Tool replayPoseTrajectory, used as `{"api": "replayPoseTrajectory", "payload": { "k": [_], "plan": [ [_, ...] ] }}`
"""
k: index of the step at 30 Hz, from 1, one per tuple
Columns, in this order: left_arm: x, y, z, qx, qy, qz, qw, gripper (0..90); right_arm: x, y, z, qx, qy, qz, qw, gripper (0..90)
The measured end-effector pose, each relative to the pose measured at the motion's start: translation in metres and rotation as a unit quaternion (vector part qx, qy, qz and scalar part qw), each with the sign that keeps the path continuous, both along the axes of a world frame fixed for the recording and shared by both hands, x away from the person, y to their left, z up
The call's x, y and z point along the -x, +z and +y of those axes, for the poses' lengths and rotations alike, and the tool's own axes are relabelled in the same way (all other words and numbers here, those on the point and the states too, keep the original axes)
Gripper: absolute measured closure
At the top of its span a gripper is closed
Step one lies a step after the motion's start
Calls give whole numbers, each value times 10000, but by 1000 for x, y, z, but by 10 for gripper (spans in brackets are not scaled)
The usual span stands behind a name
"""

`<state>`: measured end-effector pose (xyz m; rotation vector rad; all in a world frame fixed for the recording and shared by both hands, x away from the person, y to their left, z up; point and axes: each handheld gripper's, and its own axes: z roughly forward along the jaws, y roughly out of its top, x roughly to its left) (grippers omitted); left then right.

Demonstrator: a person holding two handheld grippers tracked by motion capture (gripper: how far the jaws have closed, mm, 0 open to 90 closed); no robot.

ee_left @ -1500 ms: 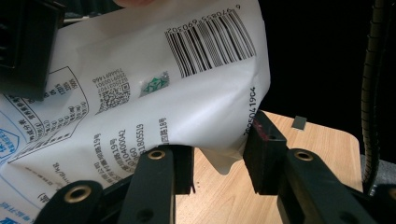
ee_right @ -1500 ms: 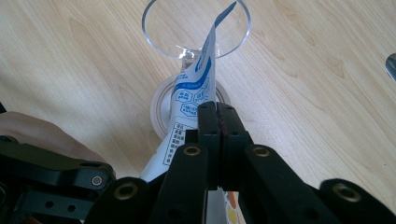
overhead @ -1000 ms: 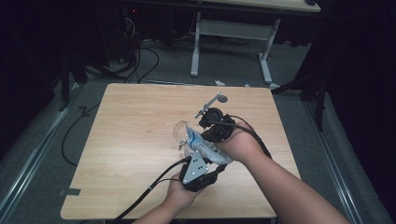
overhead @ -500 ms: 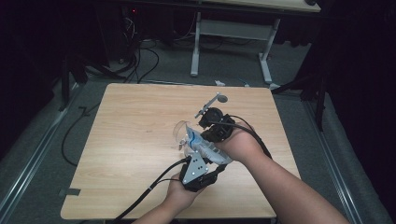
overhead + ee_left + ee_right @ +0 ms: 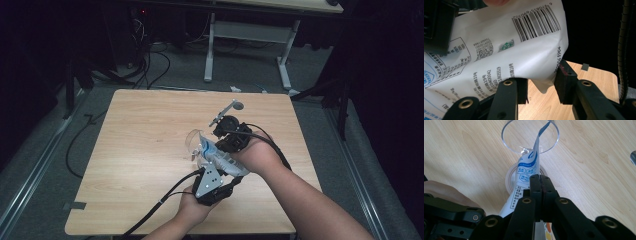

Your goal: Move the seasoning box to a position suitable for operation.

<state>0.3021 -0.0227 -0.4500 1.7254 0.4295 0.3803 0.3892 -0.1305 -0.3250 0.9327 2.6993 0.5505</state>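
Observation:
A white packet with blue print (image 5: 209, 150) (image 5: 527, 168) is tilted so its upper corner pokes into the mouth of a clear glass (image 5: 192, 141) (image 5: 530, 136) near the table's middle. My right gripper (image 5: 216, 148) (image 5: 541, 185) is shut on the packet's edge, jaws pressed tight together. In the left gripper view the packet's (image 5: 499, 45) barcode side hangs close, its lower corner dipping between the jaws of my left gripper (image 5: 216, 165) (image 5: 541, 87). Those jaws stand open, and the right pad touches the packet's edge.
A metal spoon (image 5: 227, 109) (image 5: 633, 157) lies on the wooden table (image 5: 140, 125) just beyond the right hand. A pale round ring (image 5: 509, 178) sits on the table under the packet. A desk frame and cables stand on the floor behind the table.

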Motion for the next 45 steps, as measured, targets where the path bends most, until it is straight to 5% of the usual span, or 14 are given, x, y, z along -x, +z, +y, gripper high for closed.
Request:
{"api": "replayPoseTrajectory", "payload": {
  "k": [45],
  "plan": [
    [0,-9,0,-73,4,-10,10000,668,0,-5,-1,23,-8,-7,10000,900]
  ]
}}
